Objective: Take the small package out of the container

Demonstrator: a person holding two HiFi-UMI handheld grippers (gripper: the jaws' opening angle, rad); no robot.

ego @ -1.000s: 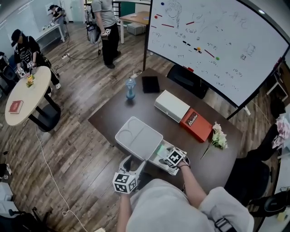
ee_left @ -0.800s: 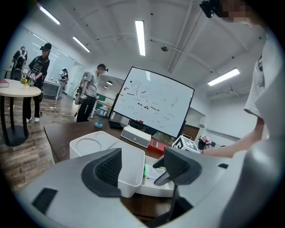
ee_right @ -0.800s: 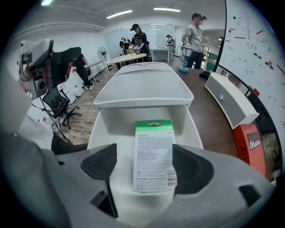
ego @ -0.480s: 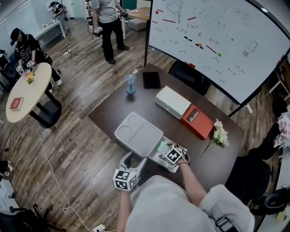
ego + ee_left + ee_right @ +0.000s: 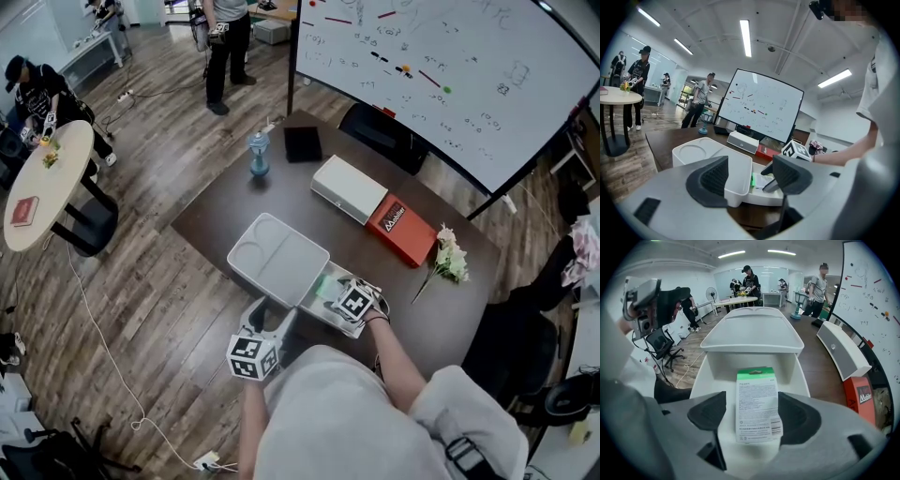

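**A:** Where's the package?

**B:** Flat in the open container, at 6 o'clock from its flipped-back lid. In the head view only its green edge shows.

**A:** And the right gripper?

**B:** Its jaws are wide and have just been closing. The package is between them, with a gap at 9 o'clock.

**A:** The left gripper?

**B:** Its jaws are wide apart, with the lid's corner loose between them.

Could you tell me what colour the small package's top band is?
Green; the small package shows best in right gripper view.
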